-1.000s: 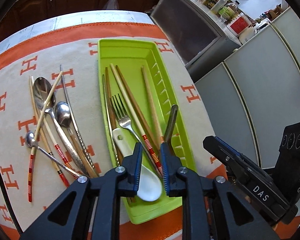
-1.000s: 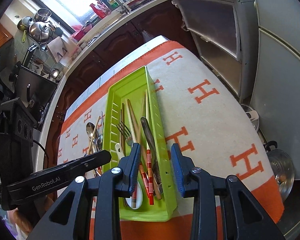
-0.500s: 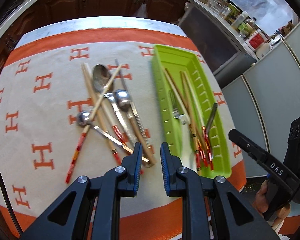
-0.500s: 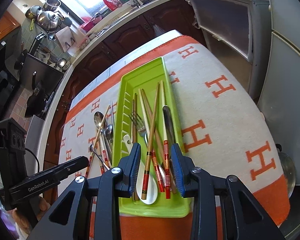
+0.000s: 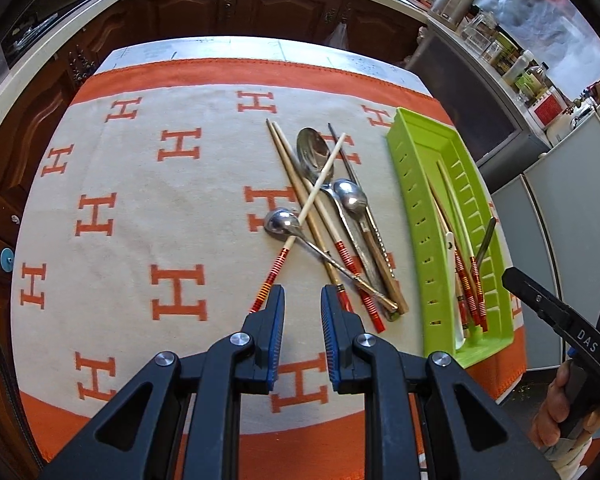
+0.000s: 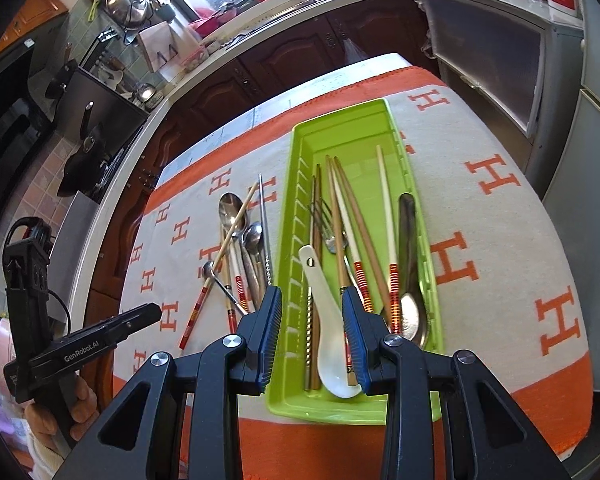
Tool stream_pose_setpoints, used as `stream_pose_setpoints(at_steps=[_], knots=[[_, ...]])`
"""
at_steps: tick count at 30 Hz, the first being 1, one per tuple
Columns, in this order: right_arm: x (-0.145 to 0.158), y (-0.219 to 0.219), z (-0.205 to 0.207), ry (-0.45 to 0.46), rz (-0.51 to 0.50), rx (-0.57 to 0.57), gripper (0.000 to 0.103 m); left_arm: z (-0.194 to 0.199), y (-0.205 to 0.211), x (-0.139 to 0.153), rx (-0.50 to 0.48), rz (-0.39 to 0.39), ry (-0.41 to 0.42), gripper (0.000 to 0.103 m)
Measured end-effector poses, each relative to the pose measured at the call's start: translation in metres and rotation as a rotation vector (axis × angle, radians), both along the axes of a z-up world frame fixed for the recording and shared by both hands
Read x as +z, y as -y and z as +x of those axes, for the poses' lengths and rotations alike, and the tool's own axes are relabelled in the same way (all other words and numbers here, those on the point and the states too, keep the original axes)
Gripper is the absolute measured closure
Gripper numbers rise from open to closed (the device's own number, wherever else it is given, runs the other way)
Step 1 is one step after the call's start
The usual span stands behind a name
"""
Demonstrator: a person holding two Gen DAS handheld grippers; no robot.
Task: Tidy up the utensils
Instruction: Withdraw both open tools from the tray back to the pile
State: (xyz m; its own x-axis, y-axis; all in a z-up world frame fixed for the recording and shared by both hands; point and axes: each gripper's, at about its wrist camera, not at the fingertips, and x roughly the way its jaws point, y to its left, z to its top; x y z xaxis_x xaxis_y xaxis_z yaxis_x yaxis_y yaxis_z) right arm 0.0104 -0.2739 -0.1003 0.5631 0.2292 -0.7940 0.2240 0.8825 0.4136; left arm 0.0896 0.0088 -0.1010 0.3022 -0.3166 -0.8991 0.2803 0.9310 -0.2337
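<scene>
A green utensil tray (image 5: 416, 152) (image 6: 388, 120) lies on the right of the H-patterned cloth and holds chopsticks, a fork (image 6: 327, 226), a white spoon (image 6: 328, 320) and a metal spoon (image 6: 410, 312). A loose pile of spoons (image 5: 314, 152) and chopsticks (image 5: 288, 164) lies left of the tray, also in the right wrist view (image 6: 240, 248). My left gripper (image 5: 302, 312) is open and empty, just in front of the pile's handle ends. My right gripper (image 6: 311, 316) is open and empty above the tray's near end.
The orange and white cloth (image 5: 140, 208) covers the table. Dark wood cabinets (image 5: 260, 4) stand behind it, grey cabinets (image 5: 572, 184) to the right. The table's front edge is close below both grippers.
My left gripper has swung left from over the tray to the loose pile. My right gripper has shifted left over the tray's near end and opened wider.
</scene>
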Motion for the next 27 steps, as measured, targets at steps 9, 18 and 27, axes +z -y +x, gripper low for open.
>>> stream_pose_setpoints(at_steps=[9, 18, 27], knots=[[0.002, -0.045, 0.021, 0.006, -0.091, 0.138, 0.071, 0.004, -0.006, -0.02, -0.005, 0.002, -0.023, 0.087], [-0.014, -0.124, 0.07, -0.004, -0.185, 0.42, 0.071, 0.01, -0.031, -0.033, 0.034, -0.039, -0.039, 0.087], [-0.047, -0.172, 0.113, -0.04, -0.316, 0.615, 0.084, 0.01, -0.061, -0.041, 0.081, -0.087, -0.047, 0.087]])
